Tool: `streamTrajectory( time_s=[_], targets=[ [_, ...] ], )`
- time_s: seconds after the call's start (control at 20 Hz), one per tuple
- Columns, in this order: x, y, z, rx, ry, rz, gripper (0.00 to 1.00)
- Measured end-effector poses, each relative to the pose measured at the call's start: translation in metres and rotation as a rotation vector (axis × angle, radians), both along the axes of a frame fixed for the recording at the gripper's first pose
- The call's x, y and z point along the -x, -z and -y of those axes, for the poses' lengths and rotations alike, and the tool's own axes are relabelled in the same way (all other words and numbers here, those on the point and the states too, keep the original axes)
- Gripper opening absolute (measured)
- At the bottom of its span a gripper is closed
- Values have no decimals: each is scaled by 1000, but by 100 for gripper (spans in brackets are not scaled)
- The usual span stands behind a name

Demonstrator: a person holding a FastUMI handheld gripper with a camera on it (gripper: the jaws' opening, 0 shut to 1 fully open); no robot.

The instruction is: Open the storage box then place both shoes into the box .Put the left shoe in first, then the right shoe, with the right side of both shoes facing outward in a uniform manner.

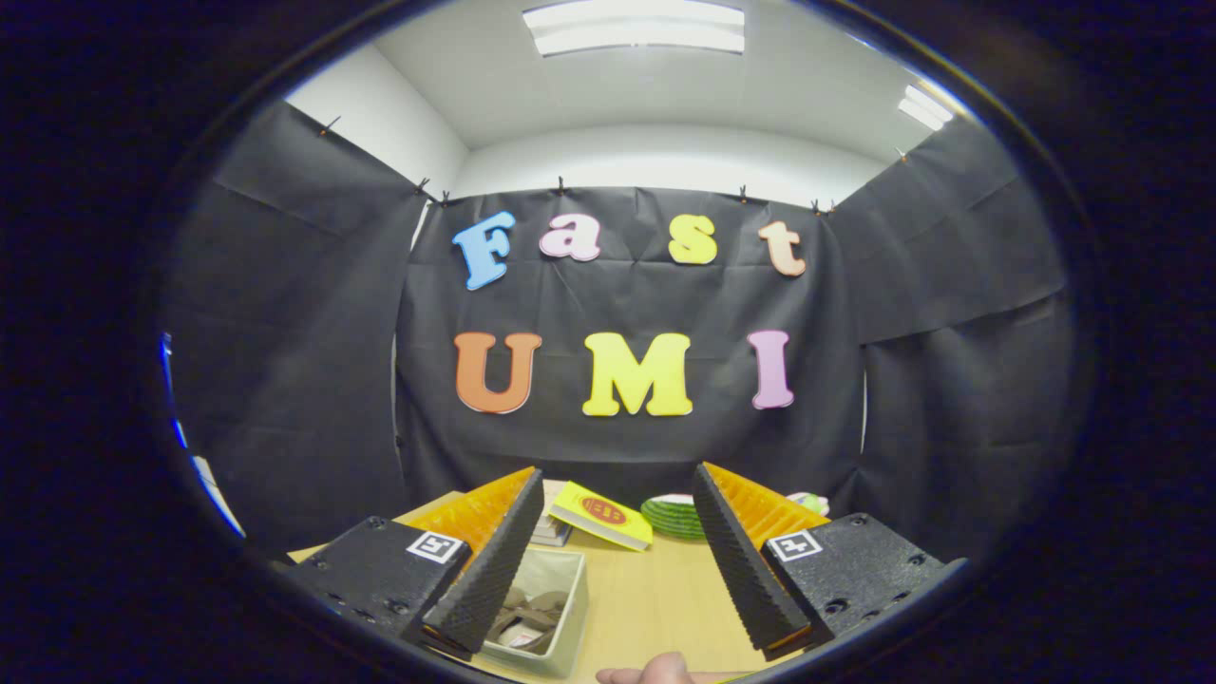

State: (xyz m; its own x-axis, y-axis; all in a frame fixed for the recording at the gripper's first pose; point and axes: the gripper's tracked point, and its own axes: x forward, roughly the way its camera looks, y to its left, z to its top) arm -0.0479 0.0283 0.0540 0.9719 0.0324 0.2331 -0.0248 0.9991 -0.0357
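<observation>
In the gripper view, the gripper [617, 560] is held high and looks almost level across the booth, so most of what it sees is the wall cloth and the ceiling lights. Its two fingers stand wide apart and there is nothing between them except bare surface [655, 589]; it holds nothing.

The relation that matters for the coming move: no storage box with a lid and no shoes can be recognised from here. I judge they lie lower or to a side, so the gripper must first tilt down or turn to find them, and their direction and long axis cannot be told.

What does lie near: a small pale open tray [546, 608] is just beside and partly behind the left finger, with some brownish pieces in it; whether it belongs to the task I cannot tell. Beyond the fingers, between them, lies a yellow book [601, 514] tilted on a stack, and right of it a pile of green plates [676, 516]. A person's fingertip [655, 673] shows at the near edge of the surface.
</observation>
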Motion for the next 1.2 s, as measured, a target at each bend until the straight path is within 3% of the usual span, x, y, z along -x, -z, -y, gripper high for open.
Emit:
streamTrajectory(
  time_s=[0.25, 0.5, 1.0, 1.2],
  targets=[
    [17, -16, 27, -112, 32, 68, 100],
    [29, -15, 11, -75, -44, 46, 100],
    [15, -6, 30, -81, -15, -21, 100],
    [13, 1, 17, -59, -48, -37, 100]
  ],
)
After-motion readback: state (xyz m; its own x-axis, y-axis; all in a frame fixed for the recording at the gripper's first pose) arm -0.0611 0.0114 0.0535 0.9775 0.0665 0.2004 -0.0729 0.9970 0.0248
